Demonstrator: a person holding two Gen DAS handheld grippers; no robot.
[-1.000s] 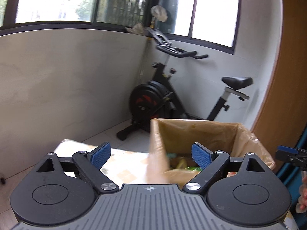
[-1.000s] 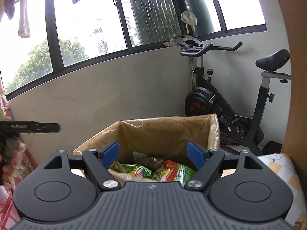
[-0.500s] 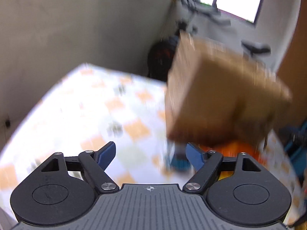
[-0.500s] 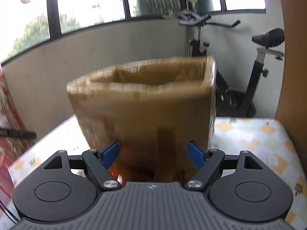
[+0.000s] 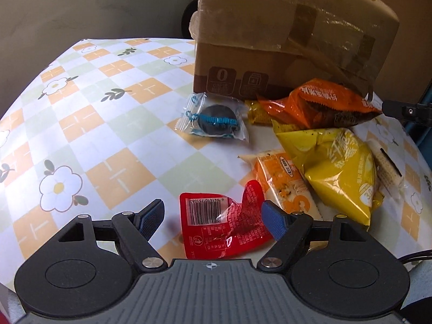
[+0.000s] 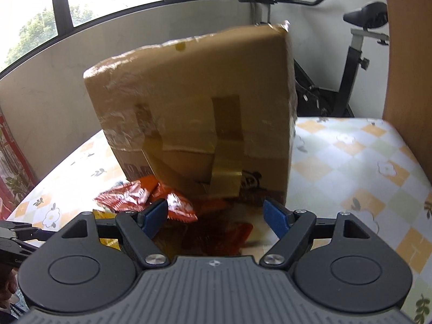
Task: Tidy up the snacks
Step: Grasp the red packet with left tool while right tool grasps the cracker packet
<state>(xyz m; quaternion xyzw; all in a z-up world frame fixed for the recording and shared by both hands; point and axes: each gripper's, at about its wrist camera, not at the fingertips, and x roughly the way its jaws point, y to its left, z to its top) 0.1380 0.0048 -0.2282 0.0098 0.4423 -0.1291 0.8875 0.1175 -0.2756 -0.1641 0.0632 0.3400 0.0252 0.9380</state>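
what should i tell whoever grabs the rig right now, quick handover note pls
Left tool: open, empty, low over the red flat sachet with a barcode, which lies between its fingers.
Right tool: open, empty, facing the tall taped brown cardboard box.
Snacks lie loose on the floral checked tablecloth in front of the box: clear-wrapped dark round cookie, orange crinkled bag, big yellow bag, orange-and-white packet.
Done: nothing visibly sorted.
Left: pick up each snack and sort it, probably starting with the red sachet. Whether the box holds anything cannot be seen.
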